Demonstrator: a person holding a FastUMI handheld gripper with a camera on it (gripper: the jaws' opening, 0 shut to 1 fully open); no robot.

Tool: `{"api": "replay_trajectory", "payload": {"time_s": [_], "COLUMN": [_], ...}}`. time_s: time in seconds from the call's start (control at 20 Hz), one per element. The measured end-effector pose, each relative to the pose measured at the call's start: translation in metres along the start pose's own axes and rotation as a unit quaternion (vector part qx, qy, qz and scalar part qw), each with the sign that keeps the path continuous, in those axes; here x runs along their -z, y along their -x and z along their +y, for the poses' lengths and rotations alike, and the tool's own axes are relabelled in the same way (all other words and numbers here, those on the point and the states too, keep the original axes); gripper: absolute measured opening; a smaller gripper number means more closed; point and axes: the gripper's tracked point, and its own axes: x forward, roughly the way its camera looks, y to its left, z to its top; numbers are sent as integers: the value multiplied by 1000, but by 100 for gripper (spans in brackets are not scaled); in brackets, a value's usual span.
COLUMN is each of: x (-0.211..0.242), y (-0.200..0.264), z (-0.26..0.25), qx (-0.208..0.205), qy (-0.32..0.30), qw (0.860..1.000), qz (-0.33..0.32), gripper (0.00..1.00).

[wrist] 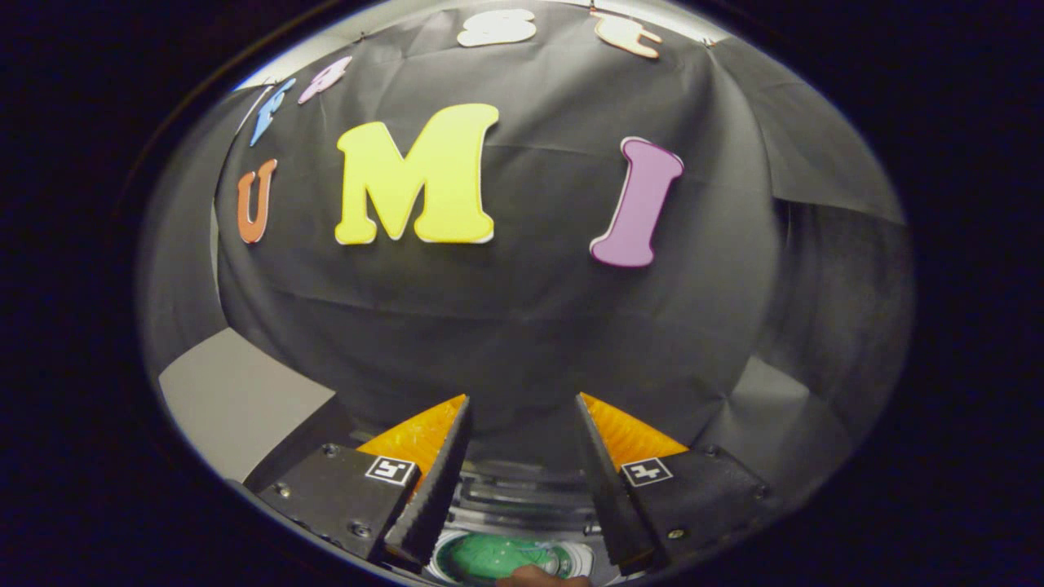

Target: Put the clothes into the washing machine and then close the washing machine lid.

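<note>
**Gripper raised toward the wall, washer low between the fingers**

The hand-held gripper (pixel 522 481) is seen with its two fingers spread apart and nothing held between them; the gap is bare along its whole length. The fingers are pointed at the black cloth wall (pixel 522 326), so the gripper is aimed well above the work.

The task's thing is found low, under the roots of the fingers: a clear, ribbed plastic part (pixel 522 497), judged to be the rim or lid of the washing machine, though which cannot be told. Just below it a round white-rimmed opening with green material inside (pixel 497 556) is seen, possibly a garment in the drum; this too cannot be settled. Its long axis cannot be read, since too little of it is seen.

The coming move is therefore judged to turn on a downward pitch: the machine lies below and slightly behind the fingertips, not ahead of them.

A pale grey panel (pixel 236 408) stands off to the left, well apart from the fingers. Open room is left ahead up to the wall, and both sides appear free for swinging.
</note>
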Motion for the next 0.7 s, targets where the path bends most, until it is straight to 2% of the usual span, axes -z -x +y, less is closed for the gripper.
{"api": "replay_trajectory", "payload": {"time_s": [0.15, 0.5, 0.7], "x": [-6, 37, 67], "y": [-17, -56, -58], "z": [4, -6, -13], "qx": [-9, -1, 17], "qy": [1, -55, -51], "qw": [1000, 998, 997], "qz": [-24, 36, 61], "gripper": [78, 79, 79]}}
